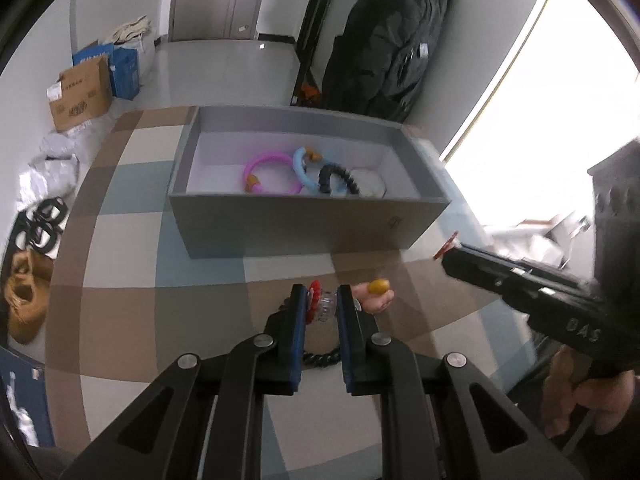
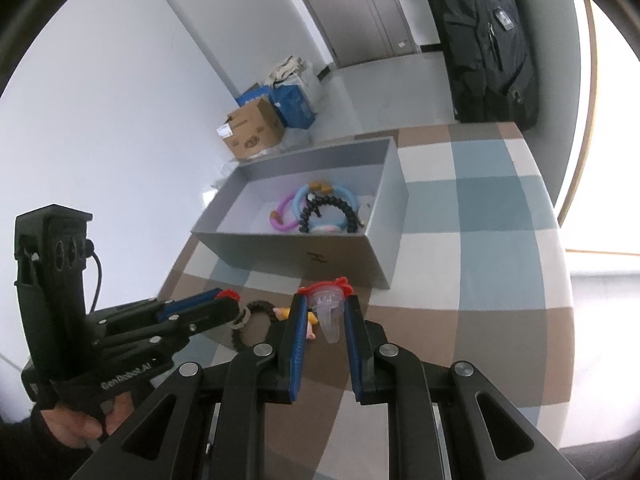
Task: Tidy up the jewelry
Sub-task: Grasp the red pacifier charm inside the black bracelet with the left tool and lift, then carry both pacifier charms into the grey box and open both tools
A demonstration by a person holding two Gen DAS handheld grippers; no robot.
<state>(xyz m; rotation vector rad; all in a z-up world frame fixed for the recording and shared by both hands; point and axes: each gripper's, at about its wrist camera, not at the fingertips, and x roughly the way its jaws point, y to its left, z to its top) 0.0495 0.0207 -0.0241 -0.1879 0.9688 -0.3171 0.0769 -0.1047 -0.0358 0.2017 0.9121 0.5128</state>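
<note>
Above a checked counter (image 1: 120,240), the left tool (image 1: 322,304) pinches a clear beaded piece with a red rosette (image 1: 320,306) between narrowed fingers, a black bracelet (image 2: 256,326) lying just beneath it, short of the grey box (image 1: 304,224). Inside the box lie pink (image 1: 272,178), blue (image 1: 304,172) and black (image 1: 340,178) bracelets. To the right of the box's near wall, the right tool (image 2: 326,312) clamps a clear, red-topped trinket (image 2: 330,312).
</note>
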